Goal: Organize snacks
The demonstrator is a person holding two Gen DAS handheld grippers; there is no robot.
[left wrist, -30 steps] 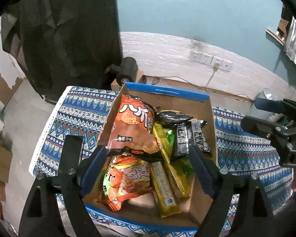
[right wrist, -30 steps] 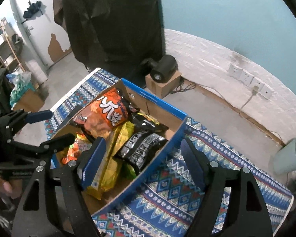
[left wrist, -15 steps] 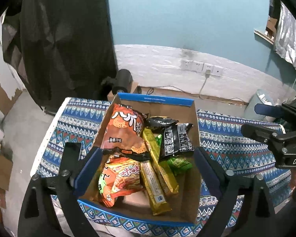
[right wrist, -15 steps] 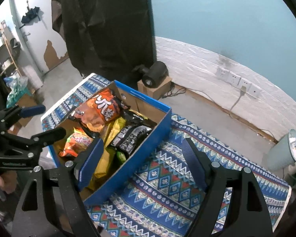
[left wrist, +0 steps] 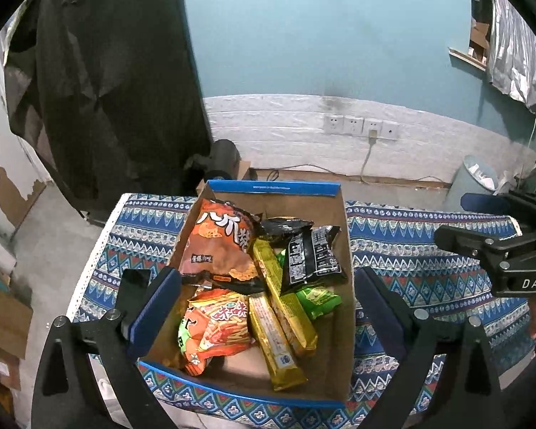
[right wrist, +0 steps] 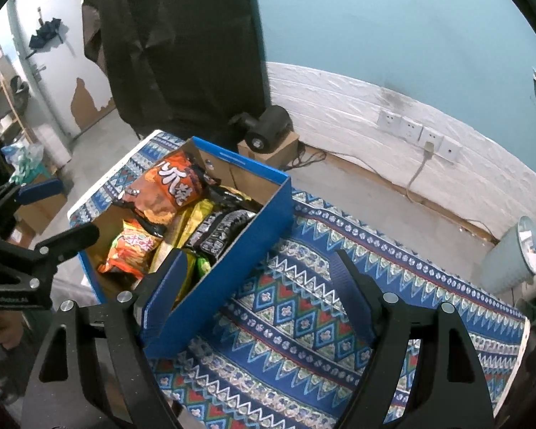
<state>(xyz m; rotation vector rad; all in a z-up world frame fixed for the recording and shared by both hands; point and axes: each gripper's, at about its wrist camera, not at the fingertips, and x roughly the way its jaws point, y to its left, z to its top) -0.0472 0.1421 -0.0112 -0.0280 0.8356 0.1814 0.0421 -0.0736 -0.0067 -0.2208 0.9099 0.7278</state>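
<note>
A cardboard box with a blue rim (left wrist: pixel 275 186) stands on the patterned tablecloth (left wrist: pixel 428 250). In it lie a large orange chip bag (left wrist: pixel 221 246), a smaller orange bag (left wrist: pixel 218 325), yellow bars (left wrist: pixel 275 336), a black packet (left wrist: pixel 311 257) and a green packet (left wrist: pixel 318 298). My left gripper (left wrist: pixel 266 275) hangs open above the box, its fingers spread about as wide as the box, holding nothing. My right gripper (right wrist: pixel 260 254) is open and empty over the box's blue side wall (right wrist: pixel 239 268) and the cloth (right wrist: pixel 303 304). Each gripper shows at the edge of the other's view.
The table's left edge drops to a grey floor. Behind the table, a black device (right wrist: pixel 268 132) sits on a small carton by a dark curtain. A pale bin (right wrist: pixel 514 257) stands at the right, and cables run from wall sockets (left wrist: pixel 361 127).
Both grippers have pulled back from the box, which now looks smaller and farther. The left jaws have spread wider. The snacks have not moved.
</note>
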